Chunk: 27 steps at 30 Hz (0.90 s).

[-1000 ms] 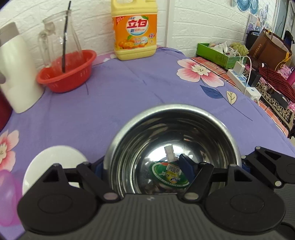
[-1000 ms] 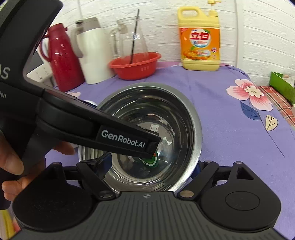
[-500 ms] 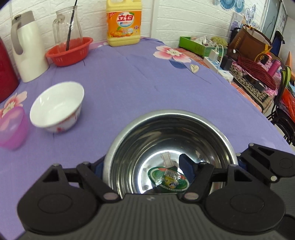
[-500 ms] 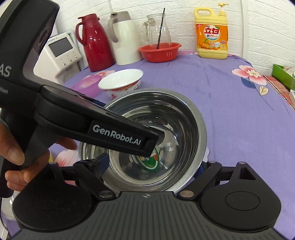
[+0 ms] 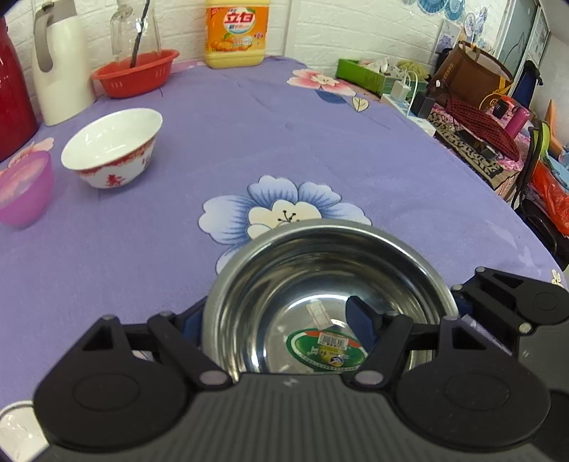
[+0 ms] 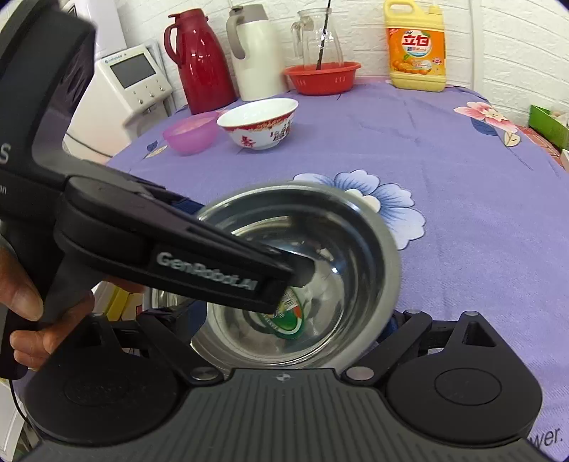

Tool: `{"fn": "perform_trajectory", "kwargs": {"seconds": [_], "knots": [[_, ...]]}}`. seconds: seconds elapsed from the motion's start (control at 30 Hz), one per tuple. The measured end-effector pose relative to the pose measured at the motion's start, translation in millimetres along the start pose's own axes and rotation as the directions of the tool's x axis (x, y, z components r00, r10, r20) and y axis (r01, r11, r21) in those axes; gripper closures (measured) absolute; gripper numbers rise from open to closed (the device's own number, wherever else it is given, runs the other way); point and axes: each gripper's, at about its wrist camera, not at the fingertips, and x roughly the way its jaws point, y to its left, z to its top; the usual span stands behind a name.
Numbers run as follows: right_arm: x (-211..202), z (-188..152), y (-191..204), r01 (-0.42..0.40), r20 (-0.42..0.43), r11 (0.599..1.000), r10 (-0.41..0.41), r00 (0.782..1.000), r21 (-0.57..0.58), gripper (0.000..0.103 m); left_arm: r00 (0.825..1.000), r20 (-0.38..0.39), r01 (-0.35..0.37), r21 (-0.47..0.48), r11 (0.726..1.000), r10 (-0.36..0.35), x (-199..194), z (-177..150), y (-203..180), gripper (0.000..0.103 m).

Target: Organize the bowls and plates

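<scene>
A steel bowl [image 5: 320,277] with a green sticker inside is held tilted over the near part of the purple table [image 5: 284,142]. My left gripper [image 5: 275,316] is shut on it, one blue pad inside and the other outside the left wall. In the right wrist view that gripper's finger [image 6: 213,263] reaches into the steel bowl [image 6: 355,248] from the left. My right gripper [image 6: 284,320] clasps the bowl from outside, its fingers on both sides. A white bowl with red pattern [image 5: 110,149] and a pink plastic bowl [image 5: 21,188] stand further back on the left.
Along the back wall stand a red basket [image 5: 137,73] holding a glass jug, a yellow detergent bottle [image 5: 236,32], a white thermos [image 5: 60,64] and a red thermos [image 6: 199,60]. A white appliance [image 6: 131,89] stands left of the table. Bags and a power strip [image 5: 402,99] crowd the right.
Both grippers drew back toward the near edge with the steel bowl between them. The white and pink bowls and a blue flower print came into view ahead.
</scene>
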Motion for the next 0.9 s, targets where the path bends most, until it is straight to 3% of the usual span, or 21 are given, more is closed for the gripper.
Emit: {"fn": "perform_trajectory", "kwargs": {"seconds": [0.27,0.4,0.6,0.9], "knots": [[-36,10,-27,0.026,0.168,0.992,-0.047,0.985,0.126,0.0,0.989,0.141,-0.036,-0.057,0.998,0.044,-42,3,20,0.03],[-38,23,-33,0.017,0.185,0.992,-0.04,0.982,0.125,0.0,0.983,0.171,-0.052,-0.104,0.993,0.069,-51,6,33,0.03],[-34,35,-32,0.009,0.188,0.996,-0.025,0.982,0.089,0.0,0.968,0.195,-0.137,-0.118,0.984,0.158,-58,4,42,0.03],[-24,58,-20,0.021,0.167,1.0,-0.021,0.986,0.002,0.0,0.964,0.216,-0.135,-0.106,0.985,0.155,-60,12,46,0.03]]}}
